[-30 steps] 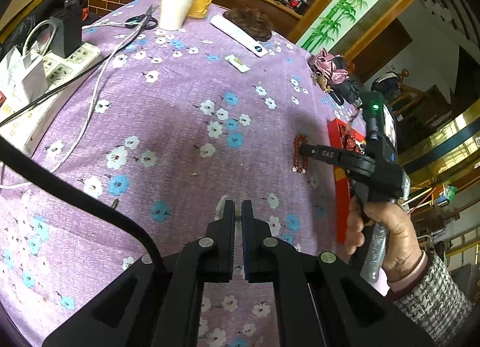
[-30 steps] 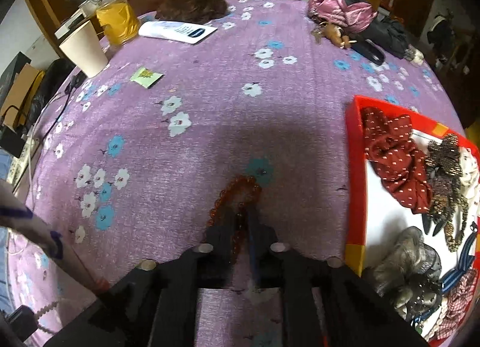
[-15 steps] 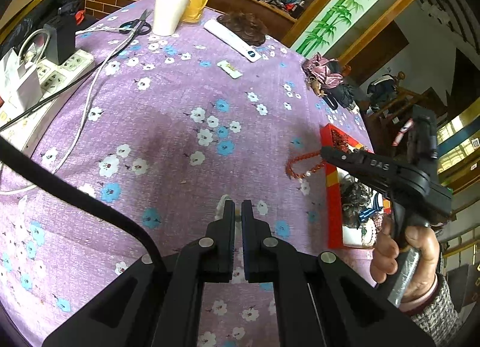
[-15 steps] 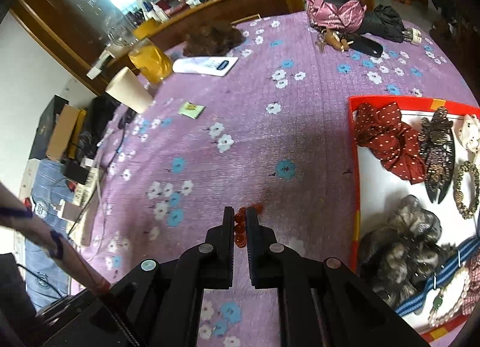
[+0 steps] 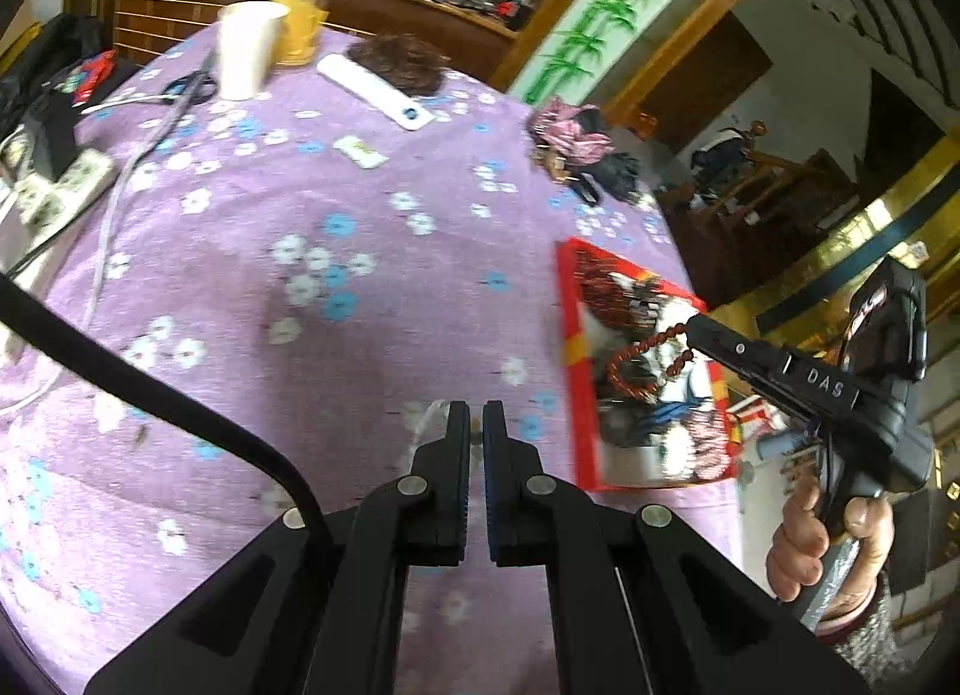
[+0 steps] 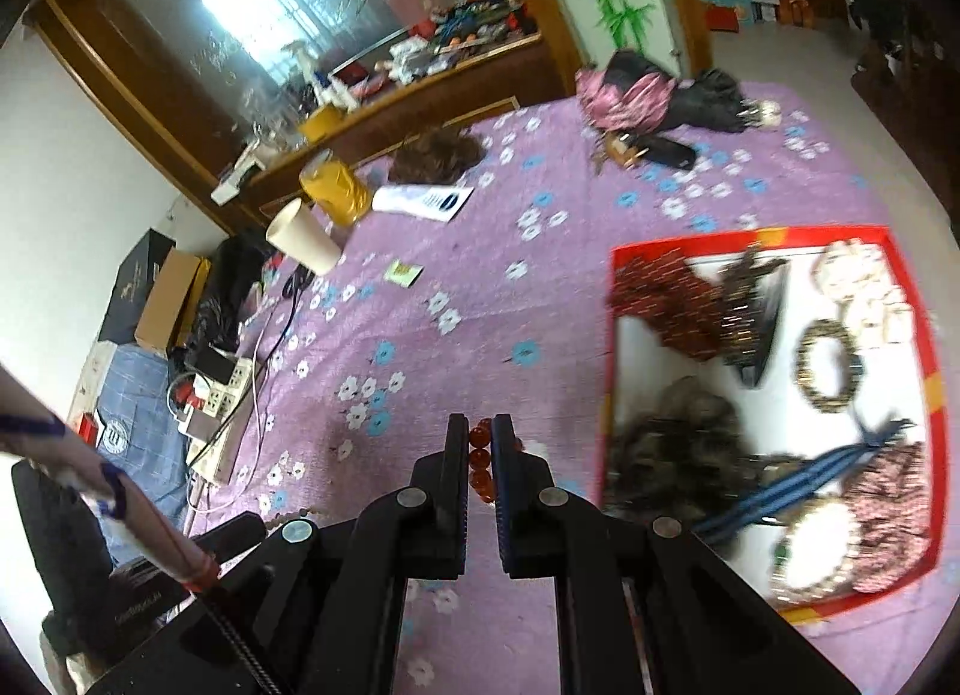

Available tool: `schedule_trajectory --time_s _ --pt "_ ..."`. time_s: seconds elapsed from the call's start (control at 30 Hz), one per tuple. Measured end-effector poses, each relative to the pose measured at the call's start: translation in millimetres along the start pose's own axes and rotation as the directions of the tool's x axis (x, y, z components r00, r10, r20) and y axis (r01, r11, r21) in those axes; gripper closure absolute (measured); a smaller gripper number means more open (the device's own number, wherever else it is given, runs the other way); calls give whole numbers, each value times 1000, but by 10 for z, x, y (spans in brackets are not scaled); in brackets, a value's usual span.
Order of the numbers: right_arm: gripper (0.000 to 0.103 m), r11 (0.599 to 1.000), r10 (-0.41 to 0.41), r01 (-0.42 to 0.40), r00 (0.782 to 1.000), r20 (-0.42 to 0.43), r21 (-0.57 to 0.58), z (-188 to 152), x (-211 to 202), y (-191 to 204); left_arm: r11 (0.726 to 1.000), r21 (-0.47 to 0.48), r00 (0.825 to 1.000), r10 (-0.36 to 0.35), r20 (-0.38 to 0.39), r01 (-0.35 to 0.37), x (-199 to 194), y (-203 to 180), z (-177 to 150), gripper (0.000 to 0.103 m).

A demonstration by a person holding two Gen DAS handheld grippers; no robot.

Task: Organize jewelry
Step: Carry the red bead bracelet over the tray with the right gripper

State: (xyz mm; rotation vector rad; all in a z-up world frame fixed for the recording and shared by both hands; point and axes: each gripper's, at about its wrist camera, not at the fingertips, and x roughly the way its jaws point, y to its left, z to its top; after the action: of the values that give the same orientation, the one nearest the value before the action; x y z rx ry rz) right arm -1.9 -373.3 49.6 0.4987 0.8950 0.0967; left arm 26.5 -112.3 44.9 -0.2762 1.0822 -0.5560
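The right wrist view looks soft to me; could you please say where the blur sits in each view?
Right wrist view: the red tray and its contents smear with motion, while the right gripper and its red bead bracelet stay crisp. Left wrist view: the tablecloth is mildly blurred, the left gripper sharp.

Daylight is entering through the window reflected in the mirror (image 6: 288, 29), producing glare there. Both fisheye views are bending strongly at the edges, with black vignetting in the corners. Motion blur is smearing the red tray (image 6: 618, 335) and the floral tablecloth (image 5: 336, 275). Soft shadows are falling on the cloth.
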Motion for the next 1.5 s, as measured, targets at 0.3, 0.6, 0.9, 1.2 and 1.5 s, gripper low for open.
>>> schedule_trajectory --time_s 0.3,0.6,0.9,1.2,1.5 --pt "96 998 -49 46 997 59 52 -74 -554 -594 993 47 993 -106 -58 109 166 -639 119 100" --pt "96 993 -79 72 994 72 95 -139 -841 -1096 978 145 985 -131 -116 148 546 -1393 100 100" --pt "96 993 -56 53 998 21 106 -253 -712 -1304 981 155 976 -83 -204 115 1108 -1593 -155 100" --pt "96 996 -35 34 999 12 80 -18 -390 -1283 986 159 967 0 -253 42 1550 -1549 -324 100" --pt "96 993 -73 78 996 -58 83 153 191 -1406 989 151 965 31 -260 9 1654 -1507 -337 99"
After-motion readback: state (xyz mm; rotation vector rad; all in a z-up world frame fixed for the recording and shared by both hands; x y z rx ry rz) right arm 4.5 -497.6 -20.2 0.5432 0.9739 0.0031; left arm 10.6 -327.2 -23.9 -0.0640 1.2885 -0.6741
